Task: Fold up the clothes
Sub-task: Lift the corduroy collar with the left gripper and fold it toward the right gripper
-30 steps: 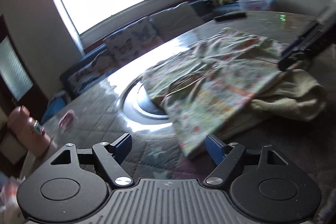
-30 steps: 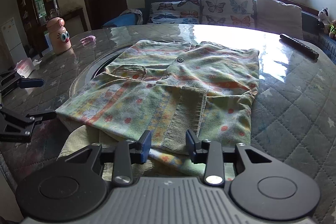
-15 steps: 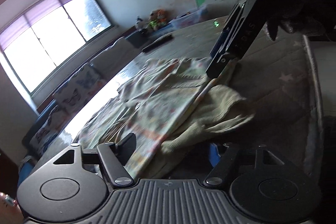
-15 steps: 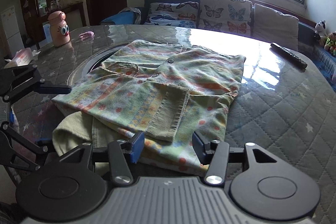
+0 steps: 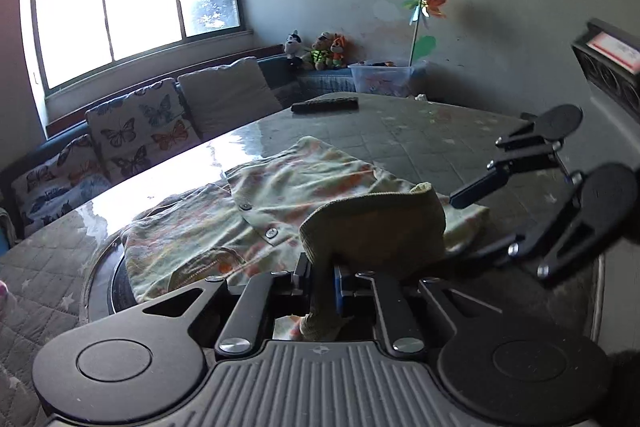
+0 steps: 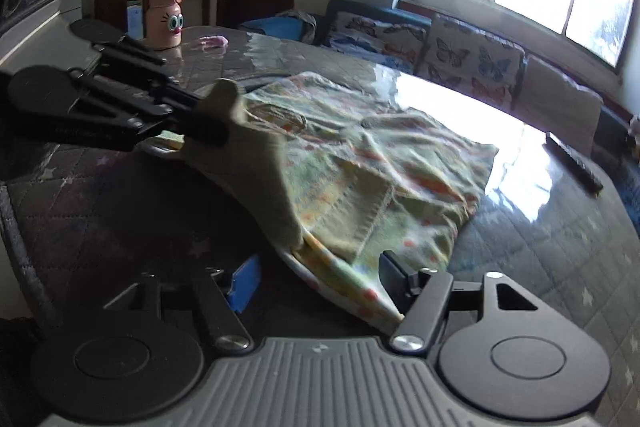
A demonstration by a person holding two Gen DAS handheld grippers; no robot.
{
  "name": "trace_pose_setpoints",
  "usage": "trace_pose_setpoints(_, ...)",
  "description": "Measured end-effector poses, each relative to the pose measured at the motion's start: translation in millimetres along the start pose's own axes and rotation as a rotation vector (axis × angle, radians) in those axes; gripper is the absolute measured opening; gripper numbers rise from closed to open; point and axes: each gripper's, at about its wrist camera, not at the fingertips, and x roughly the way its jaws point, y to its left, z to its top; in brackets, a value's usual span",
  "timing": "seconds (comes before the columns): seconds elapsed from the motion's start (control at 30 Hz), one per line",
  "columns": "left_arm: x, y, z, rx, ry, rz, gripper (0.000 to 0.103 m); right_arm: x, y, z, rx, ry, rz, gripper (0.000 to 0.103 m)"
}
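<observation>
A pale green floral cardigan (image 5: 280,195) lies spread on the quilted table (image 5: 420,139). Its olive ribbed hem (image 5: 376,231) is pulled up off the table, and my left gripper (image 5: 320,283) is shut on it. In the right wrist view the left gripper (image 6: 208,125) holds that hem (image 6: 256,163) raised at the left, over the cardigan (image 6: 380,163). My right gripper (image 6: 320,279) is open and low at the cardigan's near edge, with the floral corner lying between its fingers. The left wrist view shows the right gripper (image 5: 476,223) open beside the raised hem.
A dark remote (image 5: 324,105) lies on the far side of the table. A pink bottle with cartoon eyes (image 6: 164,17) stands at the table's far left. A dark round inset (image 5: 116,267) sits under the cardigan. A sofa with butterfly cushions (image 6: 472,63) runs behind, and the table edge is near.
My left gripper swung round to the near side, shut on the ribbed hem and lifted it. My right gripper opened wider and dropped to the cardigan's near edge.
</observation>
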Motion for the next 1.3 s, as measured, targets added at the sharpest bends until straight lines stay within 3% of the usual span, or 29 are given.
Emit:
trace_pose_setpoints(0.17,2.1,5.5,4.8,-0.013,0.005,-0.001,0.012,17.6,8.4,11.1,-0.032,-0.026,0.038,0.062)
trace_pose_setpoints(0.3,-0.5,8.6,2.7,-0.022,0.012,0.003,0.015,30.5,7.4,14.0,-0.011,0.007,0.056,0.033)
trace_pose_setpoints(0.37,-8.0,9.1,-2.4,-0.016,0.009,0.018,0.017,30.6,0.8,17.9,0.045,0.012,0.072,0.026)
trace_pose_setpoints(0.4,-11.8,9.3,-4.9,-0.013,0.008,0.026,0.025,30.1,-2.5,20.1,0.072,0.013,0.081,0.022)
trace_pose_setpoints(0.5,-23.2,10.0,-12.7,-0.004,0.004,0.049,0.051,25.6,-9.7,28.2,0.125,0.001,0.097,0.02)
trace_pose_setpoints(0.83,-29.6,7.0,-46.9,0.147,0.064,0.169,0.053,22.4,-20.1,45.5,0.171,-0.043,0.099,0.018)
trace_pose_setpoints(0.93,-22.7,4.3,-56.1,0.229,0.086,0.192,0.05,22.4,-20.6,44.2,0.184,-0.047,0.097,0.018)
trace_pose_setpoints(1.03,-18.1,8.4,-64.6,0.258,0.102,0.206,0.037,21.9,-21.3,42.7,0.197,-0.055,0.092,0.017)
trace_pose_setpoints(1.1,-18.3,13.3,-65.9,0.243,0.102,0.217,0.02,21.3,-20.0,41.7,0.202,-0.061,0.089,0.016)
trace_pose_setpoints(1.17,-22.4,17.1,-61.9,0.206,0.089,0.222,0.011,20.6,-18.8,40.8,0.203,-0.069,0.084,0.013)
trace_pose_setpoints(1.3,-35.6,16.0,-52.2,0.181,0.05,0.234,0.009,-1.5,-12.4,37.3,0.188,-0.072,0.101,0.011)
